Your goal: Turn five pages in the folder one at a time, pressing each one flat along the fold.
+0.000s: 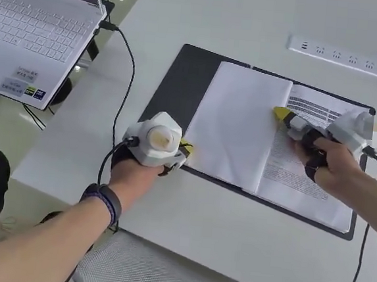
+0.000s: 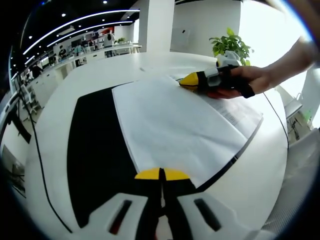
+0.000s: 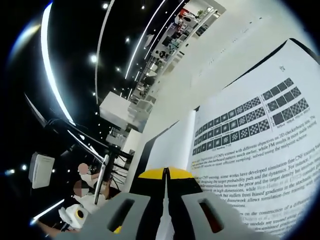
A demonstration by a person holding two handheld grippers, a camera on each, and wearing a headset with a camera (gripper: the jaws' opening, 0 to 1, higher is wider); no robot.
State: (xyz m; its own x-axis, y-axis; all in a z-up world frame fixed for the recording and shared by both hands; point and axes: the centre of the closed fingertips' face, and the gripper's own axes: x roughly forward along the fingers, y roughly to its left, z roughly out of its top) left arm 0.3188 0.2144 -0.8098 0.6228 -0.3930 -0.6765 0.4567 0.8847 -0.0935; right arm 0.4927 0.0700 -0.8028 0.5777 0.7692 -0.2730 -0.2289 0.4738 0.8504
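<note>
A silver laptop lies well off to the left of the left gripper, and a thin black cable runs from the laptop down toward that gripper. The left gripper's yellow, wedge-shaped tips are pressed together with no gap. They sit at the near edge of the blank page, and it cannot be told whether any paper is nipped between them.

The folder lies open and flat on the smooth white table, straight ahead of this gripper. Its matte black inner cover is bare to the left of the blank page.

The right gripper has its tips closed tight as well. They rest at the fold near the folder's top, on the edge of the printed page. Rows of small checkered squares and dense text lie just ahead of its tips.

A long white power strip lies beyond the right gripper, apart from the folder.
</note>
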